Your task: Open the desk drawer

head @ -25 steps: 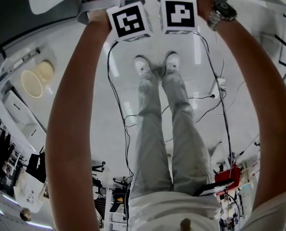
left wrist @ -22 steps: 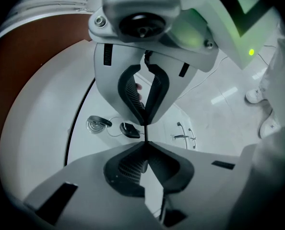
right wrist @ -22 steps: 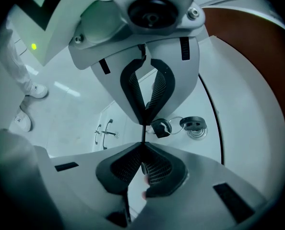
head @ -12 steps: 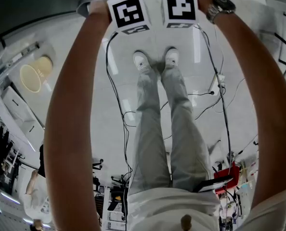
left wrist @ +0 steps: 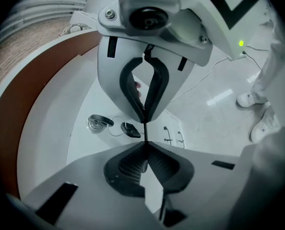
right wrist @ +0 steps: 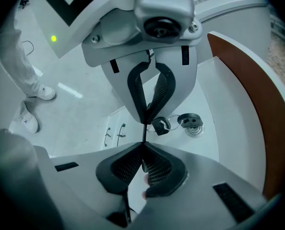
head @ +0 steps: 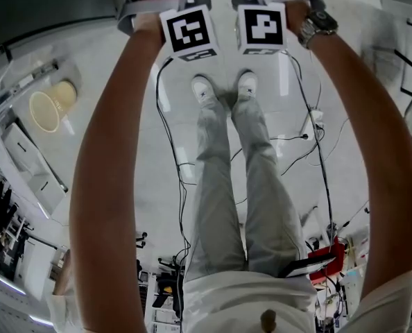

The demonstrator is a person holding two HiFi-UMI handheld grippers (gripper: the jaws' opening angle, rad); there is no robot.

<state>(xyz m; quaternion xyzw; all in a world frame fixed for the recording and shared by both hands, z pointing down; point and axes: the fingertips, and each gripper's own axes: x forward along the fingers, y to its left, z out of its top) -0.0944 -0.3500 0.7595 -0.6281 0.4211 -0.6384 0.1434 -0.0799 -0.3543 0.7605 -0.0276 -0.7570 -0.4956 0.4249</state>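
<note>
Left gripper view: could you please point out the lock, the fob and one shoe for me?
lock [left wrist: 95,125], left gripper view, on its round metal rim.
fob [left wrist: 131,130], left gripper view, middle of the dark tag.
shoe [left wrist: 250,99], left gripper view, on its white upper.

No legible text, seemingly
</note>
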